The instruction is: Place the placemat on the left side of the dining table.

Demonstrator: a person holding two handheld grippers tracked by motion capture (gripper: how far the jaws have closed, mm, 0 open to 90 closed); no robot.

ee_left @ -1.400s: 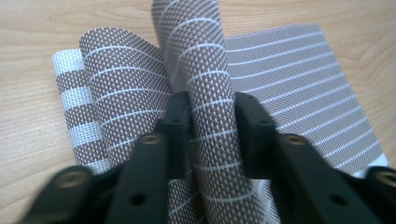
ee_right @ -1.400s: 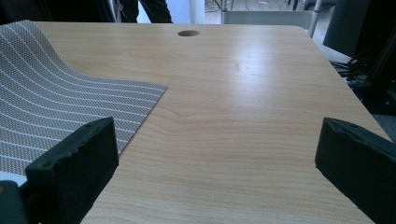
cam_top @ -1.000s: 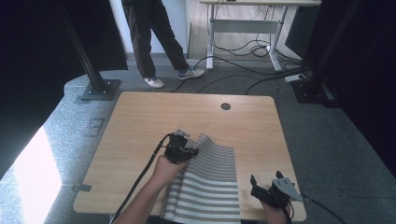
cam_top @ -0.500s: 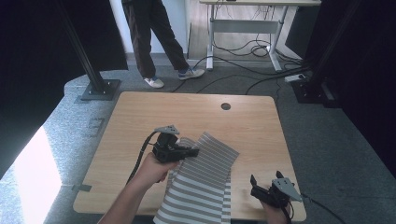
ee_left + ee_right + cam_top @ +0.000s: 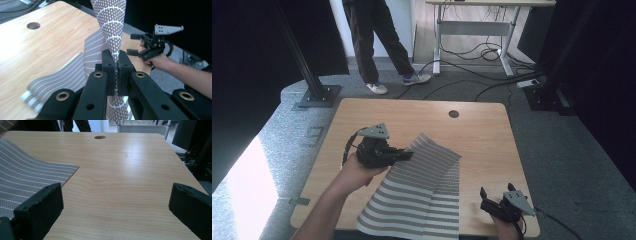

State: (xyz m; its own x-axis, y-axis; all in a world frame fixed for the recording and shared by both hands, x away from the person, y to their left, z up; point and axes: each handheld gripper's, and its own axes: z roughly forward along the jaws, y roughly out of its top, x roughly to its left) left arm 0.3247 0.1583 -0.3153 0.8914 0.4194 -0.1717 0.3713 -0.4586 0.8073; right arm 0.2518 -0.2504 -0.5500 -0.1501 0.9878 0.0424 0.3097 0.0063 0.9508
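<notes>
My left hand-held gripper [image 5: 404, 154] is clenched on a fold of the striped placemat [image 5: 422, 195]; in the left gripper view the grey, white-striped weave is pinched tight between the two black jaws [image 5: 115, 71] and rises beyond them in a twisted cone. In the high view this hand-held gripper sits left of the surface's centre, about nine o'clock from the middle, with its jaws pointing toward three o'clock and its grey three-cornered plate on top. The part of the placemat it holds is lifted off the wooden surface [image 5: 482, 135] and tilted, while the rest trails toward six o'clock and lies flat, reaching the near edge of the surface.

My right hand-held gripper [image 5: 492, 200] is released: in the right gripper view its jaws stand wide apart with bare wood [image 5: 120, 185] between them and nothing in their grip. It rests low at the near right corner, around five o'clock, just beside the placemat's right edge, whose corner [image 5: 35, 175] lies at ten o'clock from its left jaw.

A round cable hole [image 5: 454, 114] sits near the far edge, at twelve o'clock. Beyond the surface a person's legs [image 5: 377, 45] stand on the floor, beside a second desk [image 5: 472, 25] with cables under it.
</notes>
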